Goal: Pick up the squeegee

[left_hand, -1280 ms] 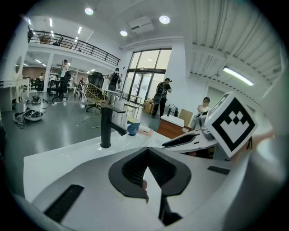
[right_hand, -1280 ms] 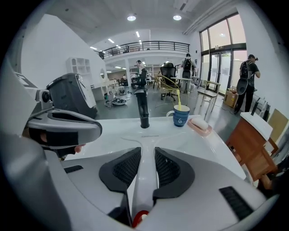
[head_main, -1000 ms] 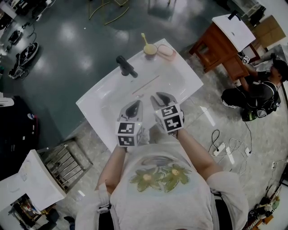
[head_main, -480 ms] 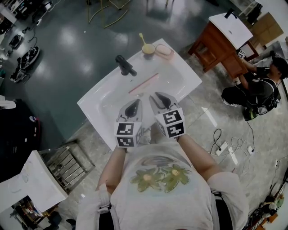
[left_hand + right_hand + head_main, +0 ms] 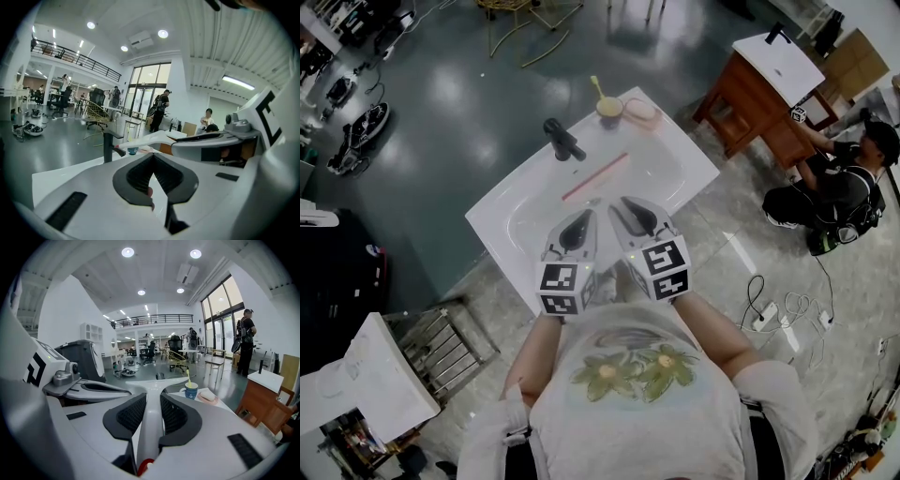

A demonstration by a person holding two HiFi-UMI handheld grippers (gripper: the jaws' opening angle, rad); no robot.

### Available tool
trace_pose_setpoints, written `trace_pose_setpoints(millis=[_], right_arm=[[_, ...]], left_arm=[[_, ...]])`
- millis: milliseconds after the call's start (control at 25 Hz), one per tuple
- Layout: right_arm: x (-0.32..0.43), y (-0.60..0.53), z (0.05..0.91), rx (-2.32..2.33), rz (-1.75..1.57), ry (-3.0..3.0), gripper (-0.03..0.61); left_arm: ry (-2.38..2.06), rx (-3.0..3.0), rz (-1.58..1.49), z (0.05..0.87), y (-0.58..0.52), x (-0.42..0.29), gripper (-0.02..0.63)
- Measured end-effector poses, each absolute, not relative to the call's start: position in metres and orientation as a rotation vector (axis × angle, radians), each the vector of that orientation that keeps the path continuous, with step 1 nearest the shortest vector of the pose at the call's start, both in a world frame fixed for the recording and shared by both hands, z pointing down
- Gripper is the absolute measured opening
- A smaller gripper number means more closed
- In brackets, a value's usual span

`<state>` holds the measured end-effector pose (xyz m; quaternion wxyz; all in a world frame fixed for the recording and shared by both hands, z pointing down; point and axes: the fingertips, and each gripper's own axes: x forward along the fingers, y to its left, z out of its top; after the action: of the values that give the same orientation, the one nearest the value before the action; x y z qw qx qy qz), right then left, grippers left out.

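- A white T-shaped squeegee [image 5: 151,423] with a reddish blade edge is clamped by its handle in the right gripper [image 5: 628,208], above a white sink [image 5: 511,225].
- The left gripper [image 5: 152,158] is empty, its jaw tips touching.
- The handle's red end is cut off at the frame edge.
- 1 black faucet [image 5: 563,139], 1 cup [image 5: 609,105] and 1 soap dish [image 5: 644,111] line the sink's far rim.

A large open hall fitted out as a lab or test space is shown. This is indicated by a glossy grey floor [image 5: 459,103], a railed mezzanine [image 5: 152,320], tall glass doors [image 5: 145,91], recessed ceiling lights [image 5: 128,252], office chairs [image 5: 97,97], loose cables [image 5: 778,314] and a freestanding washbasin [image 5: 511,211].
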<state>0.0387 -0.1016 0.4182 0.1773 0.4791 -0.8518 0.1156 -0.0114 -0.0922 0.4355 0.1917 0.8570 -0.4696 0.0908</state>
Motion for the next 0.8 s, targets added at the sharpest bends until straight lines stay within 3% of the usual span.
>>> trace_pose_setpoints(millis=[800], right_arm=[[0.030,-0.073,0.405,1.339,0.286,-2.444,0.104]], left_arm=[[-1.309,2.437,0.228,0.425,-0.067,-0.014,0.009]])
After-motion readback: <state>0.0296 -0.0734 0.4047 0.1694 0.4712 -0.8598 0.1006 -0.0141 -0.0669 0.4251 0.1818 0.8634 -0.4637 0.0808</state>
